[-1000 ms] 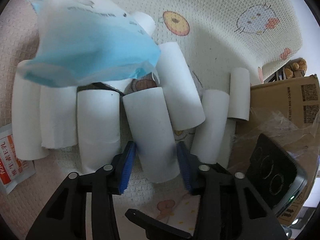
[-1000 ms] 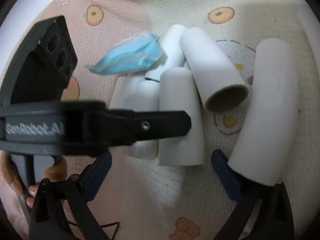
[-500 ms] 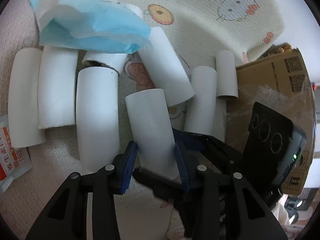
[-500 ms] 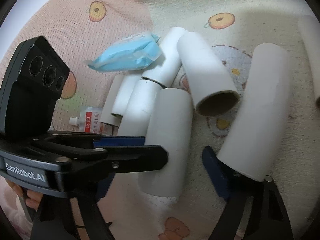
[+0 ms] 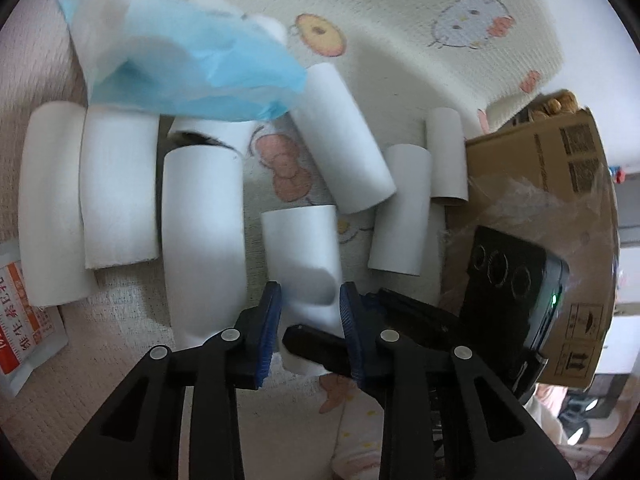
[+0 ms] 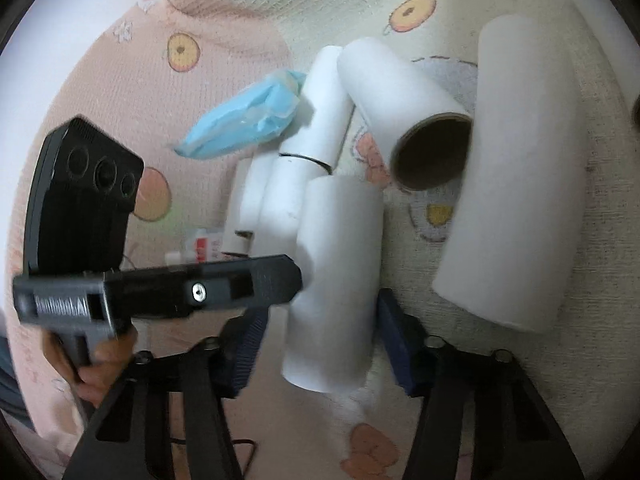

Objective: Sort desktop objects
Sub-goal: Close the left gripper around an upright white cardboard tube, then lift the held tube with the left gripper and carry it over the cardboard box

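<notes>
Several white paper tubes lie on a cartoon-print mat. One tube (image 5: 302, 256) (image 6: 336, 272) lies between the jaws of both grippers. My left gripper (image 5: 310, 328) is closing, and its blue pads press the tube's sides and dent it. In the right wrist view the left gripper crosses from the left, one fingertip (image 6: 288, 280) against the tube. My right gripper (image 6: 320, 344) is closing around the tube's near end. Its right-hand pad is at the tube's edge, while a narrow gap shows at the other, blurred pad. A blue mask packet (image 5: 184, 60) (image 6: 244, 120) rests on the far tubes.
A brown cardboard box (image 5: 560, 184) with crinkled clear film (image 5: 520, 208) stands at the right in the left wrist view. A red-and-white sachet (image 5: 20, 320) lies at the left edge. One open-ended tube (image 6: 424, 136) and a long tube (image 6: 520, 184) lie right of the gripped one. A hand (image 6: 108, 360) holds the left gripper.
The right gripper has come in around the tube and its jaws have narrowed a lot. The left jaws have narrowed too, and the tube now shows a dent. The tube sits clear of the row.
</notes>
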{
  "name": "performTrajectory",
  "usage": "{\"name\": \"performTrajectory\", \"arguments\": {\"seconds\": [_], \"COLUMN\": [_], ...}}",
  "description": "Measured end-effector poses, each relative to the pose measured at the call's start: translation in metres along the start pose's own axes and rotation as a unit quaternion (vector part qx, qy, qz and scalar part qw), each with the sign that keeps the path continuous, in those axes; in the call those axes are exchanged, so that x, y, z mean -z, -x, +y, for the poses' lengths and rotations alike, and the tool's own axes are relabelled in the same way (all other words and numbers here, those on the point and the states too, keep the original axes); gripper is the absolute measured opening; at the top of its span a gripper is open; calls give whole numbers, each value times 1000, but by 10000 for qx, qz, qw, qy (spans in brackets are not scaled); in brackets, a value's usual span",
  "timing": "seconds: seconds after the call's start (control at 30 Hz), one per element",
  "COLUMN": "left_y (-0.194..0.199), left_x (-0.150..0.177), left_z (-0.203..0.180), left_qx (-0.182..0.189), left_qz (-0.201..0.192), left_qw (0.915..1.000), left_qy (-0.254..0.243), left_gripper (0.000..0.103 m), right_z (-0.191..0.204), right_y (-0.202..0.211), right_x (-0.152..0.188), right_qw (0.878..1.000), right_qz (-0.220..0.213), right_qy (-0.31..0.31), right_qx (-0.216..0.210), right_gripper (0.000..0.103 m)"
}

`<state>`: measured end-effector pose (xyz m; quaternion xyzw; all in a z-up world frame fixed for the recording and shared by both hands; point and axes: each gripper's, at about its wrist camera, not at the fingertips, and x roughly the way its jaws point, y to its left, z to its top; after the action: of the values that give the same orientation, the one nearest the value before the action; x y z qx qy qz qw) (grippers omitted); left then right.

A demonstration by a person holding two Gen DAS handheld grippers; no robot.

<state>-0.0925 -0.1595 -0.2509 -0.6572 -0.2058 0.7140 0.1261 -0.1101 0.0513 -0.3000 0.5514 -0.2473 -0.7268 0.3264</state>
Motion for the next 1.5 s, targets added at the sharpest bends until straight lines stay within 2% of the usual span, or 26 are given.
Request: {"name": "performTrajectory", "arguments": {"seconds": [0.13, 0.3, 0.47, 0.53, 0.6, 0.8, 0.97, 1.07, 1.2, 1.33, 1.5], "left_y": [-5, -8, -28, -25, -24, -13, -8, 0, 14, 24, 41], "left_x": [-2, -3, -6, -6, -5, 2, 12, 16, 23, 24, 24], "left_z": [-1, -6, -2, -11, -12, -9, -7, -8, -16, -30, -49], "left_qx": [26, -276, -348, -486, -513, -293, -289, -63, -317, -444, -627], "left_qz": [122, 136, 566, 412, 332, 100, -69, -217, -507, -777, -1078], "left_qw": [9999, 9995, 9973, 9979, 9981, 9995, 9995, 9997, 9974, 9942, 9889], "left_qy": [78, 29, 322, 81, 59, 12, -102, -132, -394, -594, -808], "left_gripper": [46, 49, 49, 48, 48, 48, 48, 48, 48, 48, 48], "right_z": [-8, -5, -6, -5, -7, -13, -1, 15, 42, 50, 64], "right_y": [10, 7, 6, 6, 4, 2, 1, -5, -8, -1, 14], "right_x": [2, 2, -2, -3, -6, -6, -2, 1, 7, 4, -1], "right_qw": [9999, 9997, 9997, 9995, 9994, 9990, 9995, 9975, 9875, 9877, 9834], "right_qz": [35, 86, 163, 222, 307, 363, 292, 466, 358, 196, 73], "right_qy": [95, 165, 29, 33, -43, -260, 7, 392, 1214, 1311, 1551], "right_qx": [60, 168, 201, 206, 180, -60, 151, 345, 940, 834, 938], "right_gripper": [42, 42, 42, 43, 43, 44, 45, 45, 45, 45, 45]}}
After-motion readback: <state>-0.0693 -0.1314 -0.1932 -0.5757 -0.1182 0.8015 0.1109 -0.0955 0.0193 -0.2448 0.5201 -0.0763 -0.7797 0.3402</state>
